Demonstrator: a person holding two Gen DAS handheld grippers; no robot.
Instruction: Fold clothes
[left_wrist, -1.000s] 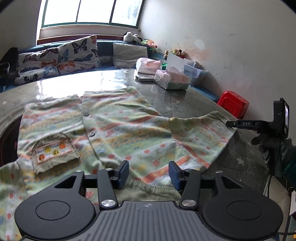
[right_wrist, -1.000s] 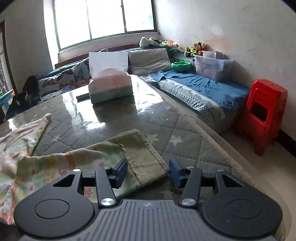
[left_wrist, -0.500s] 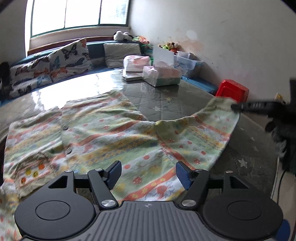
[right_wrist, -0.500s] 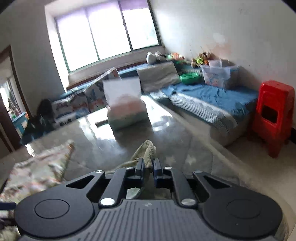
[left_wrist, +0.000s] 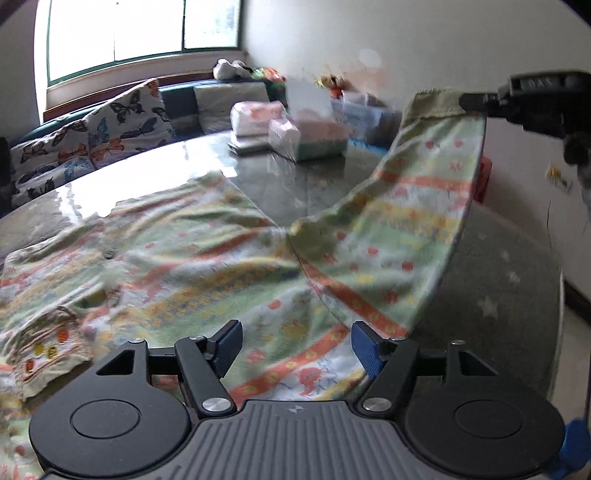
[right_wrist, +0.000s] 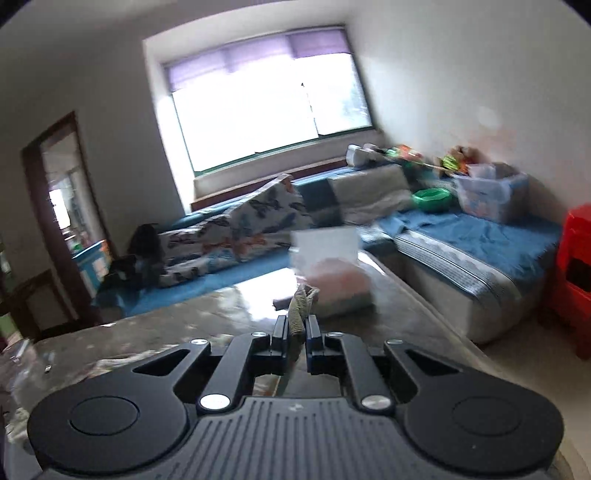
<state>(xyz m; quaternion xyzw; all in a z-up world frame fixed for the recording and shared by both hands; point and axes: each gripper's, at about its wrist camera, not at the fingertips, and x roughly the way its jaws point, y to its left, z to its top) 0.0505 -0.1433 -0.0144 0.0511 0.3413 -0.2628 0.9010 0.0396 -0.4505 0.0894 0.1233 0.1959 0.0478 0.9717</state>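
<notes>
I count one garment, a striped and dotted cardigan with one patch pocket, lying across my surface; two tools; two tissue packs near the surface's far edge at 12 o'clock; and one red stool at 3 o'clock in the right wrist view. My left tool hangs over the near hem with its jaws spread wide and nothing between them. My right tool is clamped on the ribbed cuff of the sleeve; in the left wrist view that tool sits at 2 o'clock, holding the cuff high so the sleeve rises off the surface in a taut arc from the shoulder. The surface is grey, quilted with stars, glossy under window light. The room has one wide window, a blue bench seat with butterfly cushions along the wall, and a doorway at 9 o'clock. Against the frame one second ago: the right tool then stood open with the cuff flat on the surface; it has since closed and lifted. The left tool has stayed open.
</notes>
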